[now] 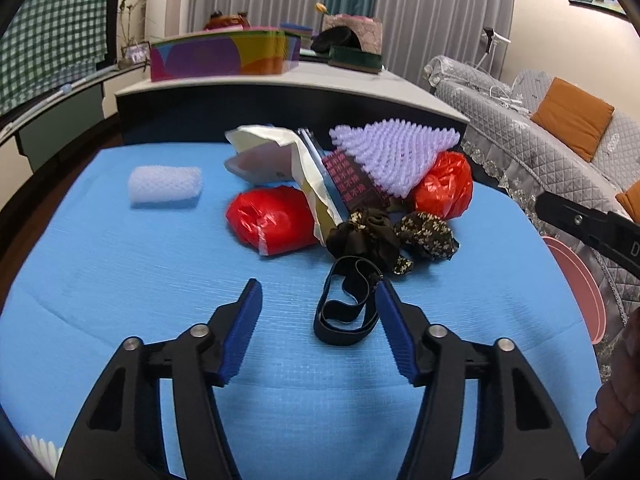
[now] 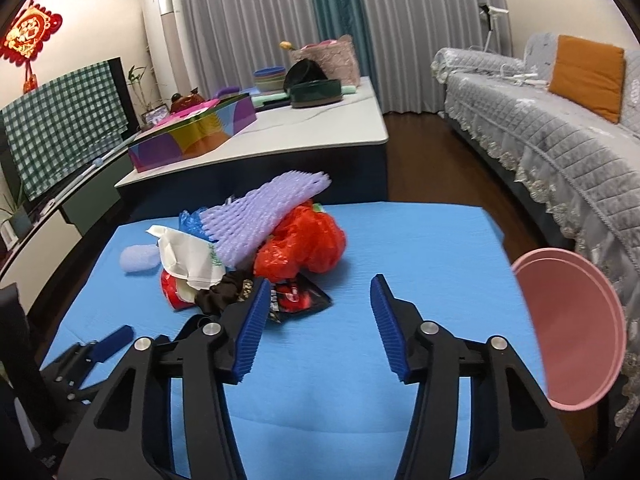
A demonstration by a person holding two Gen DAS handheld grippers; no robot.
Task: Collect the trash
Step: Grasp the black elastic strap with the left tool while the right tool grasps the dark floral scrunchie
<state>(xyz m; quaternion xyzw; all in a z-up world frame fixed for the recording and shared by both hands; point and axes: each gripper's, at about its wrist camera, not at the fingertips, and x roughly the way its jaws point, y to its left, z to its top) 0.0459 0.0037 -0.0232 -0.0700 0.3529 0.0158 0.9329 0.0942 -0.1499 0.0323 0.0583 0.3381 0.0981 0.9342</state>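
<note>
Surface: blue mat (image 1: pixel 120 280) over the tabletop, filling the lower half of both views. Behind it, in the upper centre, a second, white tabletop (image 2: pixel 320 128) on a dark base. Grey pleated curtains (image 2: pixel 248 20) with a teal panel across the top; a grey quilted sofa (image 2: pixel 560 140) with an orange cushion (image 2: pixel 586 76) at right; a green checked cloth (image 2: pixel 60 128) at left; a red wall ornament (image 2: pixel 28 32) in the upper left of the right wrist view.

Trash, heaped at mid-frame on the mat: lilac foam net (image 1: pixel 396 152) on top; orange-red plastic bag (image 1: pixel 444 184) beneath it; red bag (image 1: pixel 272 220) to its left; crumpled cream paper (image 1: pixel 280 152); dark floral fabric pieces (image 1: pixel 424 236); black elastic band (image 1: pixel 344 308) lying nearest the camera; white foam net roll (image 1: pixel 164 184) apart, to the left.

Containers: pink basin (image 2: pixel 576 328) at the right edge, tilted, interior not visible. Multicoloured box (image 2: pixel 192 136) and a stack of bowls (image 2: pixel 270 78) on the white tabletop; contents cannot be told.

Writing: dark wrapper (image 1: pixel 348 176) with red Chinese characters, not legible; a second red-and-black packet (image 2: pixel 296 296) also unreadable.

Left tool (image 1: pixel 318 304): jaws spread, holding nothing, its right pad touching the black band. Right tool (image 2: pixel 318 300): jaws spread, holding nothing, just right of the heap.
</note>
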